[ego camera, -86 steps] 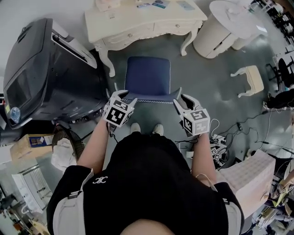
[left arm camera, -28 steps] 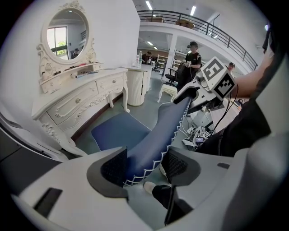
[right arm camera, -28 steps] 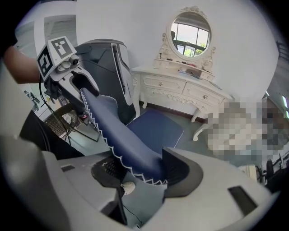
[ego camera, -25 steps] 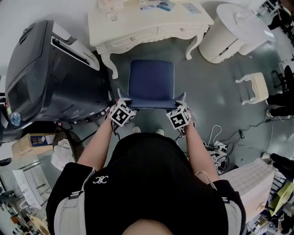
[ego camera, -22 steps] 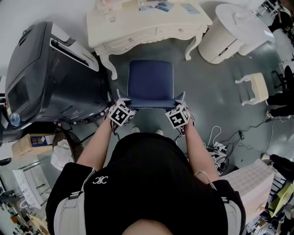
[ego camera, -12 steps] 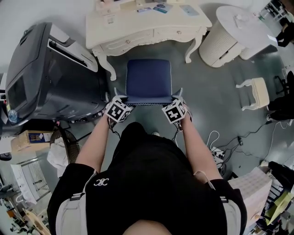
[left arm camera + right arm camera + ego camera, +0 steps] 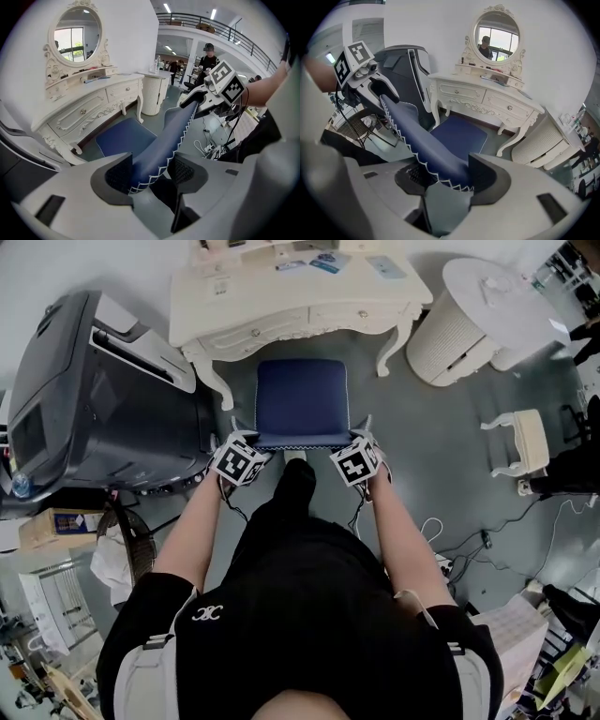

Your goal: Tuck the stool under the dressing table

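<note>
grey floor [image 7: 441, 427], open workshop room. cream dressing table [image 7: 281, 310] is seen at the top of the head view, with an oval mirror [image 7: 75, 35] above it. a large dark machine [image 7: 89, 399] is noted to the table's left, a ribbed white cabinet [image 7: 450, 329] to its right, and a small cream footstool [image 7: 525, 442] further right, well apart.

blue stool [image 7: 302, 395] is placed on the floor in front of the table, between its two front legs. the seat's far edge is at about the table's front edge, and most of the seat is not yet covered by the tabletop.

stitched edge [image 7: 302, 441] of the stool, raised and nearest the person, is gripped at both ends. left gripper [image 7: 149, 172]: jaws clamped on its left end, blue padding filling the gap between the pads. right gripper [image 7: 447, 174]: jaws held wide but clenched on its right end likewise.
</note>
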`<action>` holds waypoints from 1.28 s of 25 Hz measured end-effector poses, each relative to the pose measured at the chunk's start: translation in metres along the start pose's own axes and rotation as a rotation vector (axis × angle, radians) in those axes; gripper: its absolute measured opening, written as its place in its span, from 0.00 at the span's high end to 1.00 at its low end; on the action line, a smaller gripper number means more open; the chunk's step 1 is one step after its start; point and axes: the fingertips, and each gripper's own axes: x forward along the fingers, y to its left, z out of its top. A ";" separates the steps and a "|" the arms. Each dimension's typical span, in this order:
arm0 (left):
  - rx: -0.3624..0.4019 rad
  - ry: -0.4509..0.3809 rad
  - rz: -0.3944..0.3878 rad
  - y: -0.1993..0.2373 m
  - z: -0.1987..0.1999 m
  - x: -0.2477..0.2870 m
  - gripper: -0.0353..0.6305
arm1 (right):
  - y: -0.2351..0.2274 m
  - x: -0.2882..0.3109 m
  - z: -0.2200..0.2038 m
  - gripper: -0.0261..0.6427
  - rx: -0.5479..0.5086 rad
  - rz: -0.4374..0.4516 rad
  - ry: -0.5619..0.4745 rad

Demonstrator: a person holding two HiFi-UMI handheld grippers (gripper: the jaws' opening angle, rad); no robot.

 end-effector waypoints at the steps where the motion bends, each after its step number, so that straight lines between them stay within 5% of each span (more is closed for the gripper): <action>1: 0.002 -0.004 0.001 0.004 0.004 0.003 0.59 | -0.004 0.003 0.003 0.62 0.002 0.001 0.000; 32: 0.019 0.018 -0.018 0.140 0.162 0.084 0.61 | -0.178 0.093 0.136 0.62 -0.017 -0.018 0.066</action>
